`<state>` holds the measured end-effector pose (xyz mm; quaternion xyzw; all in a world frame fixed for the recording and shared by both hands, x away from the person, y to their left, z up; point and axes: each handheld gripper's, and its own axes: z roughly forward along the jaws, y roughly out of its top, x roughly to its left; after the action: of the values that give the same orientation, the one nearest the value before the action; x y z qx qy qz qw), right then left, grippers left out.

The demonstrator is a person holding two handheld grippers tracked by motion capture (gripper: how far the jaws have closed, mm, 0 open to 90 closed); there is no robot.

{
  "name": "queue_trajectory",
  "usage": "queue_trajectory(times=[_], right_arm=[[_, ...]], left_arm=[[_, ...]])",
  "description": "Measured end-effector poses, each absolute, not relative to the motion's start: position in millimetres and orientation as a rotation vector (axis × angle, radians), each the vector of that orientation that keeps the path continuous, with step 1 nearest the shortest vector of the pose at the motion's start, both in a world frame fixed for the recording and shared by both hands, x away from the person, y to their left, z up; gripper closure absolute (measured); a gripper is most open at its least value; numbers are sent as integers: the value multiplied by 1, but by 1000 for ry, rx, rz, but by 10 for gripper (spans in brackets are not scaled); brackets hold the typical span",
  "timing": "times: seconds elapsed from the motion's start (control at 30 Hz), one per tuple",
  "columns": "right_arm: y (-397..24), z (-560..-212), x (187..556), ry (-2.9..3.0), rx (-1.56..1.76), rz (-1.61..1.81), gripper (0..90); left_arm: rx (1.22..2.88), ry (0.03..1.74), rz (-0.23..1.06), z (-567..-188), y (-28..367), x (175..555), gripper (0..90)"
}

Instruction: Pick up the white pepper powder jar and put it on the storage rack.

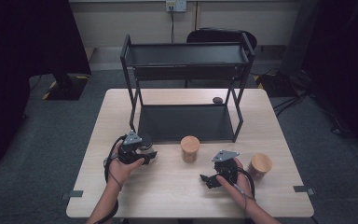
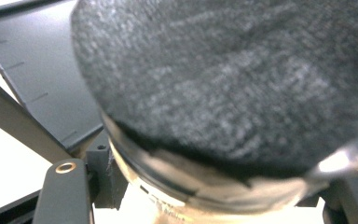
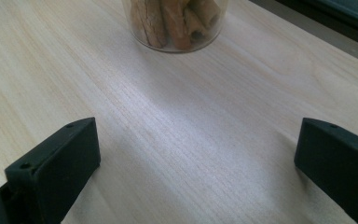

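Left gripper (image 1: pixel 145 154) is clamped on a jar with a dark grey lid (image 2: pixel 223 84), just in front of the black two-tier rack (image 1: pixel 186 60), at its front-left leg. In the left gripper view the lid's felt-like grey top crowds the camera, with a black ring under it and a pale body (image 2: pixel 168 205) below; contents unreadable. The jar's base is hidden behind the gripper, so can't tell whether it's lifted or sitting on the tabletop (image 1: pixel 168 186).

My read: step in hand is moving this jar onto the rack's lower shelf (image 1: pixel 182 122).
- Keep the jar upright and the squeeze steady; the grip looks to sit high, near the lid, so any tilt could let it swing.
- Steer inside the left leg before going forward.
- Set the base down flat on the shelf before letting go.

Right gripper (image 1: pixel 209 178) rests on the tabletop, jaws wide apart, nothing between them. It points at a clear jar of cinnamon-like sticks (image 3: pixel 177 23) with a wooden lid (image 1: pixel 189 142), mid-tabletop. A second wooden-lidded jar (image 1: pixel 260 164) stands just right of it. Leave the right where it is until the left clears.
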<state>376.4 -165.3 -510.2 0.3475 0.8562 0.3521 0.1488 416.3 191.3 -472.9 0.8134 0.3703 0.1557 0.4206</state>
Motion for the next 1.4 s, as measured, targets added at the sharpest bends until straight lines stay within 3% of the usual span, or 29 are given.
queue_trajectory(times=[1.4], right_arm=[[-165, -510, 376, 2461, 999, 1012, 0]], left_arm=[[2030, 936, 421, -456, 170, 451, 306]])
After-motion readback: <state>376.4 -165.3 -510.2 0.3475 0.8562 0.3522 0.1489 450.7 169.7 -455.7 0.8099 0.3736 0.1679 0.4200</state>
